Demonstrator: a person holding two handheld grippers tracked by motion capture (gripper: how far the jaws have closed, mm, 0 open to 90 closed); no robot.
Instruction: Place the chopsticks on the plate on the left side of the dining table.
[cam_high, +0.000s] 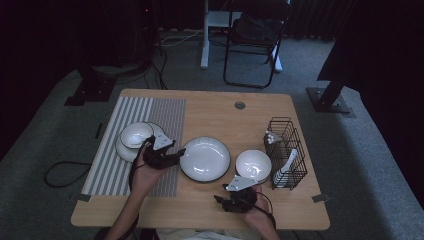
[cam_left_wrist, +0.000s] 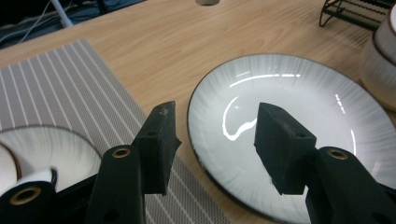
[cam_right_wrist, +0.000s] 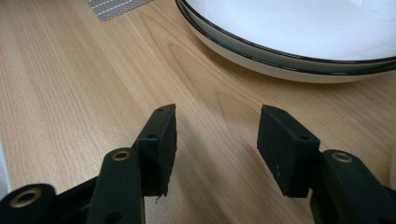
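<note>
My left gripper (cam_left_wrist: 215, 140), jaws apart, nears the glazed plate (cam_left_wrist: 299, 135): stiff, slippery, breakable; best pinched at the rim.

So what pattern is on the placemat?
Grey placemat with thin white stripes, clearest in the left gripper view.

Worktop (cam_high: 210, 115) is showing light wood grain with a smooth matt finish. Large plate (cam_left_wrist: 299, 121) at centre frame is presenting glazed white ceramic, glossy, reflecting light, dark-rimmed. Placemat (cam_left_wrist: 56, 88) at left is appearing woven and striped. Rack (cam_high: 287, 150) at right is appearing as black wire. Tongs' pads (cam_right_wrist: 161, 144) are looking matt black.
</note>
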